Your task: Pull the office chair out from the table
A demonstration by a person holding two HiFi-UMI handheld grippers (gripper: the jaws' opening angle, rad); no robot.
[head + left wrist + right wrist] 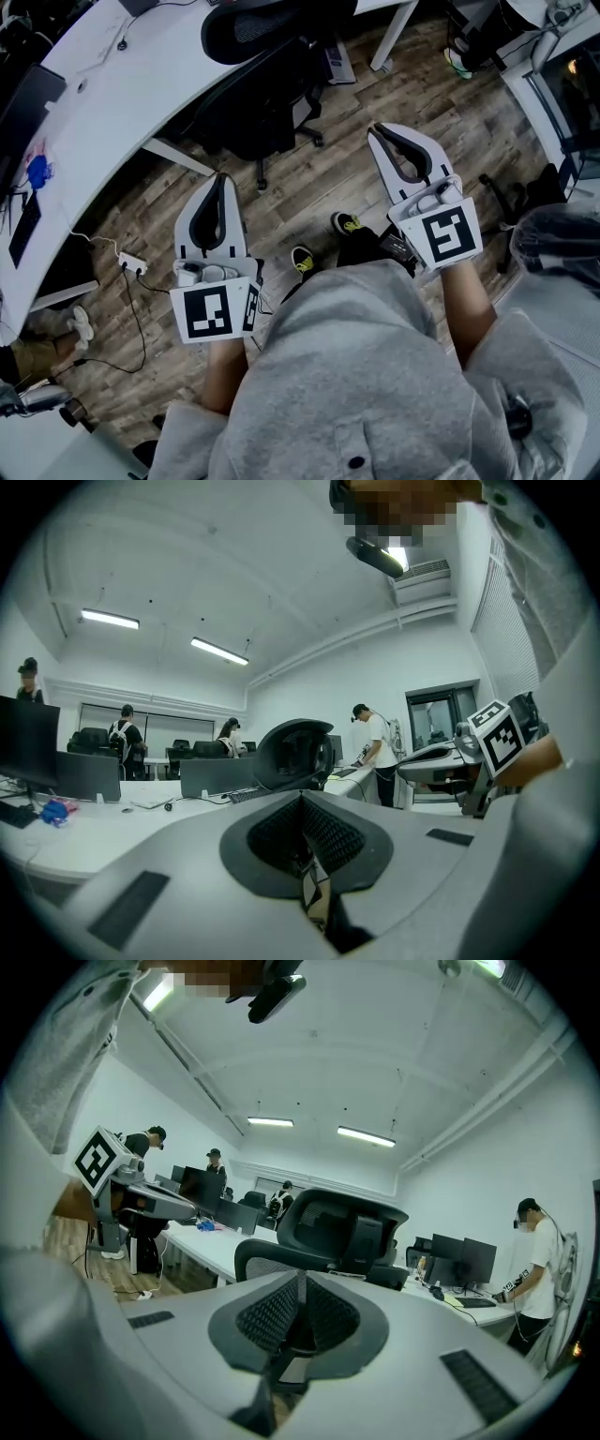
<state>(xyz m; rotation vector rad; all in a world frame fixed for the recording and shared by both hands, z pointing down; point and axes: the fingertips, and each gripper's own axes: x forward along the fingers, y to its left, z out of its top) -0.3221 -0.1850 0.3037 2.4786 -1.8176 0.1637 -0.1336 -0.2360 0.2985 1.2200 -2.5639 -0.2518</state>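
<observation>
- Left hand-held gripper (pixel 222 180) and right hand-held gripper (pixel 378 131): jaws together, nothing held, both clear of the office chair (pixel 267 103).
- Office chair: ahead of both, at the edge of the curved white tabletop (pixel 112 103).
- Head view only: wood-plank floor (pixel 319 187), power strip (pixel 131 263).
- Gripper views only: ceiling lights (pixel 366 1136), people (pixel 375 752) at far desks.
</observation>
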